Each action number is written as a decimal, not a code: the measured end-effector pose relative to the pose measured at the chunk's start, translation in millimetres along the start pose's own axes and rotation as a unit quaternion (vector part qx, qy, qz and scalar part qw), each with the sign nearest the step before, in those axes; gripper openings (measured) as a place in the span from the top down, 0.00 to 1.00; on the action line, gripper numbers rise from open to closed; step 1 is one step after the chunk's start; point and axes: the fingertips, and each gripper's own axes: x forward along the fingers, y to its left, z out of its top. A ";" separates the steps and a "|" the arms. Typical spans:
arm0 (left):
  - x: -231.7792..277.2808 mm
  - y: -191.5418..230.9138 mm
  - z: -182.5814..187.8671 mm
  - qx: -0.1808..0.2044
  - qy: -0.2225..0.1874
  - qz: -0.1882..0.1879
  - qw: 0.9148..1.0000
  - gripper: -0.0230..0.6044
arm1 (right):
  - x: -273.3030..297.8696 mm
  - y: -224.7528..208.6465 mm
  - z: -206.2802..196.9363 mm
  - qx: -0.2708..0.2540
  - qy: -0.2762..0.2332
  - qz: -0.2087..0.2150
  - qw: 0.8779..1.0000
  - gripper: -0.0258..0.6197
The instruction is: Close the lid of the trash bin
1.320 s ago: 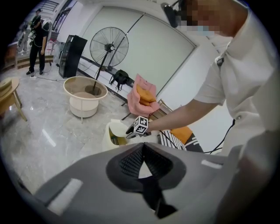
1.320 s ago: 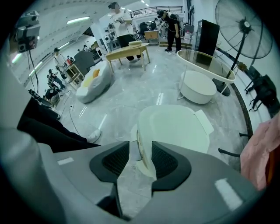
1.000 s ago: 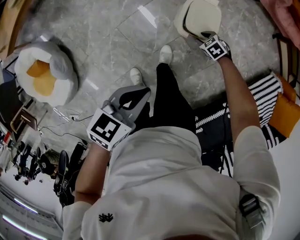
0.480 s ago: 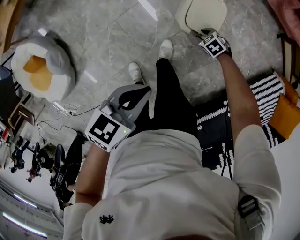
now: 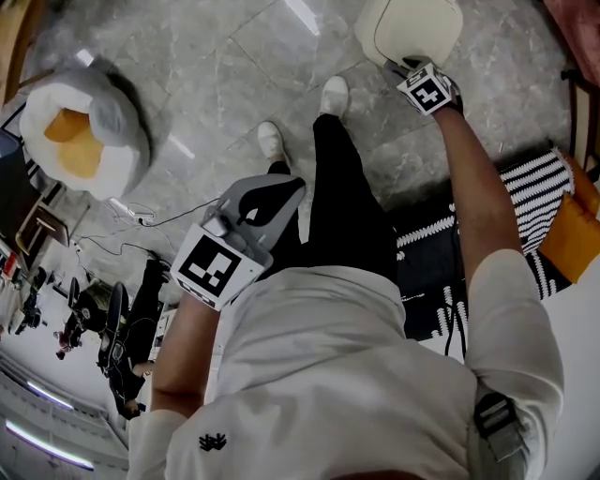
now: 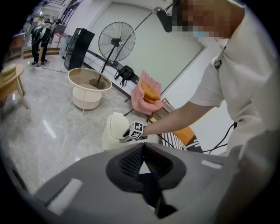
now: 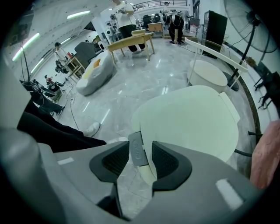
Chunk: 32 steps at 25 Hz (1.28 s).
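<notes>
— Hardly anything has shifted over the last second: the right gripper (image 5: 405,67) stays at the front edge of the trash bin (image 5: 412,28). Both sit only a touch higher in the head view.

— So how far along is the closing?

— Nearly done, by the look of it. The cream lid (image 7: 192,122) lies about flat over the bin, with its grey tab (image 7: 137,148) at the front. No view shows whether it has latched, so a last press down on that front edge may be left.

— And the fingers?

— The right gripper's fingers (image 7: 117,161) stand apart, with the tab and the lid's rim between them, not clamped. The left gripper (image 6: 142,146) is held back by the person's waist, its fingers (image 6: 131,162) pressed together on nothing.

— Room to move?

— Plenty on the marble floor (image 5: 234,84). The beanbag (image 5: 84,141) is well apart to the left, and the striped rug (image 5: 525,187) lies on the person's right. The person's shoe (image 5: 333,94) is near the bin and is the closest thing to mind. The lid's rounded rim seems to offer little to catch on.
</notes>
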 end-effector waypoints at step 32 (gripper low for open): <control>-44.4 -54.5 24.5 0.141 -0.045 -0.070 0.986 0.87 | -126.8 71.0 32.8 0.101 -0.126 -0.073 0.984 0.73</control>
